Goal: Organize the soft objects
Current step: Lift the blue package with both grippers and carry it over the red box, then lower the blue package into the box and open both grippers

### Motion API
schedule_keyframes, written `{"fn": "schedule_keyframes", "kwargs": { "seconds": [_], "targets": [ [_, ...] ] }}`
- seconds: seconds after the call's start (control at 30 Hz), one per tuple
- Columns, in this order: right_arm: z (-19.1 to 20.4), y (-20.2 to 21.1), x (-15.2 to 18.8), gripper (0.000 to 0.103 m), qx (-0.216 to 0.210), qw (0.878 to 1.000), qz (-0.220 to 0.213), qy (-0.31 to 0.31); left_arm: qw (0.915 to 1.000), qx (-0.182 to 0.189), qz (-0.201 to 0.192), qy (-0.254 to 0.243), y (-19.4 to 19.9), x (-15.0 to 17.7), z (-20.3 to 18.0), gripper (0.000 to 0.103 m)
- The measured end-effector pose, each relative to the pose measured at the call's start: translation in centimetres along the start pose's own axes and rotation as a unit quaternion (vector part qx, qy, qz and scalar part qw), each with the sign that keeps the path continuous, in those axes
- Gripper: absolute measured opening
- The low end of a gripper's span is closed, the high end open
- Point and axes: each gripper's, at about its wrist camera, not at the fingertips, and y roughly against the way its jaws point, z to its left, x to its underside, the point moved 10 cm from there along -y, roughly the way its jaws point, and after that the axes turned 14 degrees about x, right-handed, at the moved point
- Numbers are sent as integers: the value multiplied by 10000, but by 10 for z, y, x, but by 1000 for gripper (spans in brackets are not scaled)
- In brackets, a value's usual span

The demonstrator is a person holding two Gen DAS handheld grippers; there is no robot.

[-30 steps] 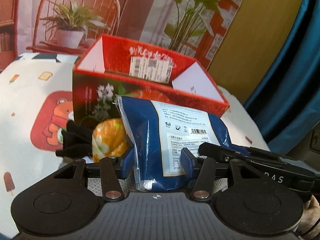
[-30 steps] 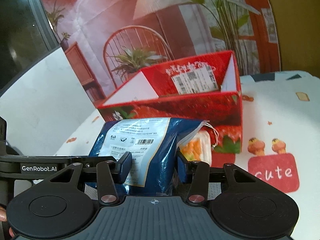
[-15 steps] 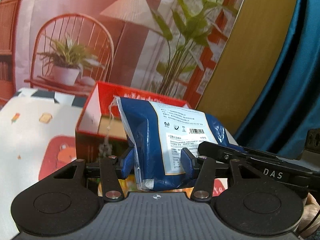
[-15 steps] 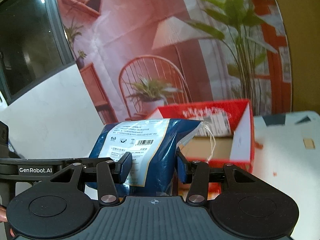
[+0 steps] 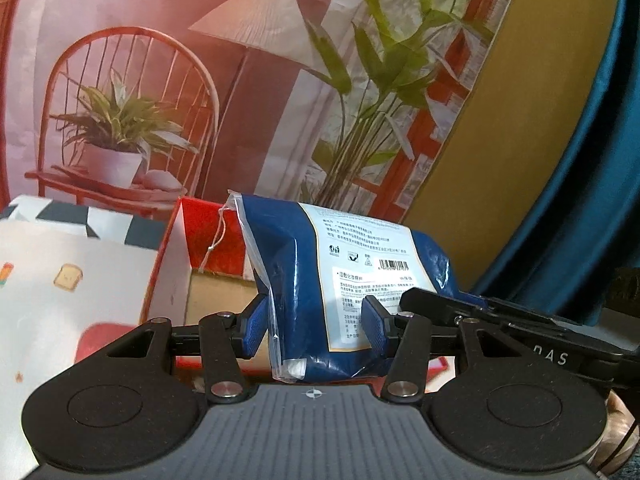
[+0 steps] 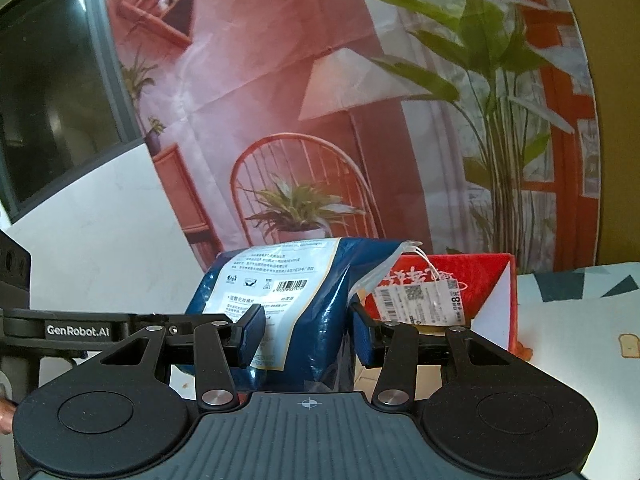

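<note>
A blue soft pack with a white label [image 5: 320, 280] is held in the air between both grippers. My left gripper [image 5: 316, 326] is shut on one end of it. My right gripper [image 6: 306, 336] is shut on the other end, where the pack [image 6: 288, 296] fills the gap between the fingers. The open red cardboard box [image 5: 208, 256] stands just behind and below the pack, with its brown floor showing. In the right wrist view the box [image 6: 472, 300] shows its inner wall with a barcode sticker.
The box stands on a white tablecloth with cartoon prints [image 5: 60, 288]. A printed backdrop of a chair, lamp and plants [image 5: 160, 100] hangs behind. A blue curtain [image 5: 592, 200] is at the right. A dark window [image 6: 48, 100] is at the left.
Both grippers have lifted the blue pack from the table up to the level of the box's open top. The orange and white object beside it has dropped out of view.
</note>
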Motion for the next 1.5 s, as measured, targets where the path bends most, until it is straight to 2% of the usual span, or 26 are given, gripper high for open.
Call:
{"fn": "schedule_keyframes", "kwargs": {
  "seconds": [0.1, 0.23, 0.4, 0.77, 0.93, 1.03, 1.23, 1.37, 1.5],
  "targets": [
    [-5, -19, -3, 43, 7, 10000, 42, 51, 9999, -54, 95, -82, -20, -8, 9, 53],
    [-19, -41, -7, 43, 77, 9997, 232, 24, 9998, 65, 172, 97, -47, -13, 17, 53],
    [-38, -72, -5, 43, 208, 9986, 490, 1, 9978, 108, 578, 320, -82, -3, 32, 53],
    [-70, -126, 42, 43, 532, 9899, 1285, -262, 9906, -41, 1274, 490, -130, 25, 52, 53],
    [-66, -129, 46, 42, 690, 9880, 1382, -7, 9894, -146, 1357, 488, -130, 28, 56, 53],
    [-64, -130, 46, 43, 831, 9862, 1431, 96, 9898, -321, 1356, 293, -126, 25, 55, 53],
    [-62, -119, 43, 51, 1118, 9850, 1231, 467, 9905, -534, 1264, 64, -109, 17, 52, 54],
    [-62, -105, 35, 53, 1279, 9843, 1018, 664, 9912, -696, 1115, -182, -91, 12, 48, 55],
    [-59, -86, 28, 64, 1379, 9844, 751, 795, 9902, -925, 927, -479, -69, 4, 42, 55]
  ]
}}
